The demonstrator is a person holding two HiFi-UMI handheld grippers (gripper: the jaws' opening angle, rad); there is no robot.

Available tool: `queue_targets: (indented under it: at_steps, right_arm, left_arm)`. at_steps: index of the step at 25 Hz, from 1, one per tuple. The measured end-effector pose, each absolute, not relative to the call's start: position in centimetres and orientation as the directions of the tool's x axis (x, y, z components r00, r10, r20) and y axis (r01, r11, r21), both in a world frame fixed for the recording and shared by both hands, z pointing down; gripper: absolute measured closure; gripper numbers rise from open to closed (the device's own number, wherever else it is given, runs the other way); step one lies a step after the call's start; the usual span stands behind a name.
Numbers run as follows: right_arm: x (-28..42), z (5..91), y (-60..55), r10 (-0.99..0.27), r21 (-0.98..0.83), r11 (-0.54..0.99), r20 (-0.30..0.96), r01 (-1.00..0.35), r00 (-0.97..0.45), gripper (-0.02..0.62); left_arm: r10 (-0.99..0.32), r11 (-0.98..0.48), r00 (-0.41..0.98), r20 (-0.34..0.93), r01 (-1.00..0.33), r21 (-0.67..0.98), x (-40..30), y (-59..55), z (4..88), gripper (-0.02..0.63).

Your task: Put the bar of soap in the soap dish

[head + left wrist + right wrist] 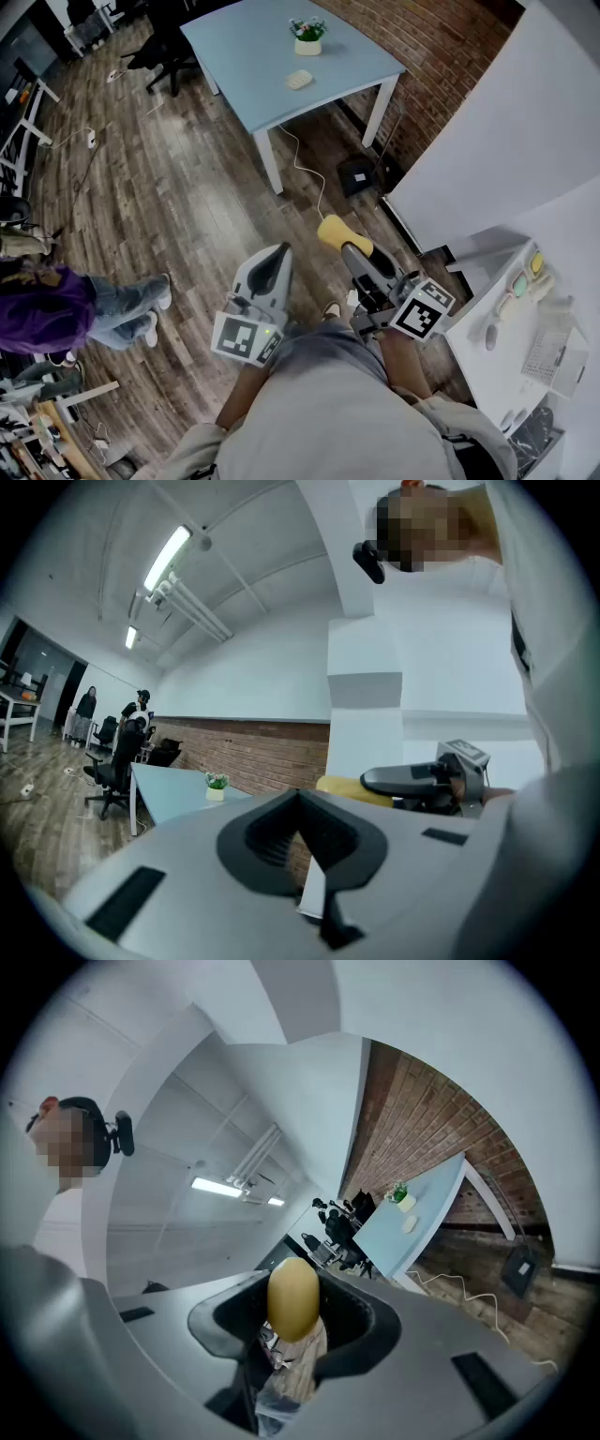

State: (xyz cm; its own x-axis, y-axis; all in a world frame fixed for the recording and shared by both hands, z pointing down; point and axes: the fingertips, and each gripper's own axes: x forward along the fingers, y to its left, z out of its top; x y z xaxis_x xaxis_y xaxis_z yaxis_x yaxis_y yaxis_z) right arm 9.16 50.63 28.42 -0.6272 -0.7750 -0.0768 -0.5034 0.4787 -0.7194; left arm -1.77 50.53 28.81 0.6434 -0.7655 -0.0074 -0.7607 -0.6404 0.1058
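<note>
Directly below the head camera, a person in a pale top holds two grey grippers out level over a dark wood-plank floor. The right gripper is clenched on a yellow bar of soap. The soap sticks out past the jaw tips. In the right gripper view it is a rounded yellow oval pinched upright between the two dark jaw pads. It hangs in the air above the floor and rests on no surface.

The left gripper sits just beside the right one, a little nearer the person. Its jaws are drawn together with nothing between them. Each gripper carries a cube with black-and-white square markers at its rear end.

Well ahead of the grippers stands a light blue table with white legs, well apart from the soap. On it are a small potted plant and, near it, a small pale oval object; what that object is cannot be made out. A white cable trails across the floor from under the table.

To the right stands a white counter with several small pale items that are too small to name. A brick wall runs behind the table. At far left another person in a purple top is partly in view.
</note>
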Motion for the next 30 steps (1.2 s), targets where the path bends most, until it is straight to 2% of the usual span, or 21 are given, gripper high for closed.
queue_targets:
  at_steps: [18, 30]
  right_arm:
    - [13.4, 27.3, 51.3, -0.812, -0.507, 0.51, -0.018, -0.695, -0.583, 0.434]
    - [15.7, 27.5, 50.6, -0.806, -0.472, 0.531, -0.025, -0.703, -0.592, 0.434]
  left_arm:
    - [-0.775, -0.629, 0.632, 0.025, -0.774, 0.069, 2.5, 51.2, 28.9, 0.603]
    - [-0.792, -0.607, 0.609, 0.044, -0.793, 0.044, 4.7, 50.7, 29.2, 0.603]
